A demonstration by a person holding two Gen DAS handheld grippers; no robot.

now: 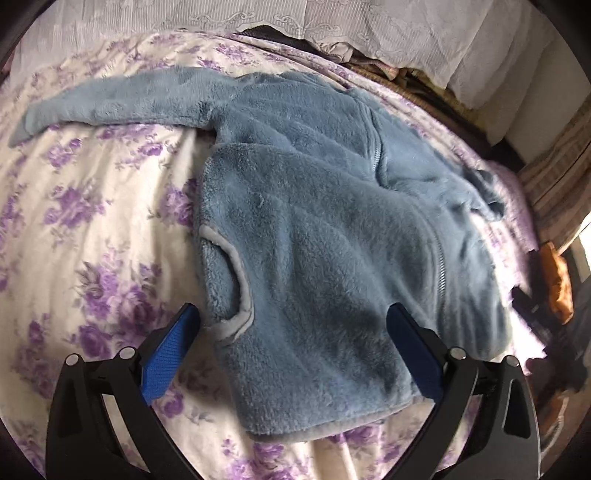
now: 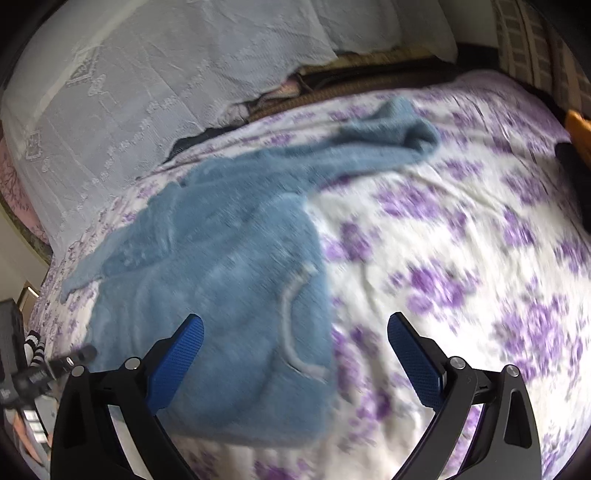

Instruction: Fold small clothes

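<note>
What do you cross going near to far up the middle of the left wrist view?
Open left gripper → hem of the blue fleece zip jacket → its grey-trimmed pocket opening → its outstretched sleeve → purple-flowered cream bedspread → white lace cloth.

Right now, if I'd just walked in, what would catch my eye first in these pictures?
Most likely the fluffy blue fleece jacket, spread on a bedspread printed with purple flowers, one sleeve stretched out to the side. Next, the blue-padded left hand-held gripper, wide open over the jacket's hem. The right hand-held gripper is equally open above the jacket's edge, with a white lace cloth beyond the bed.
</note>
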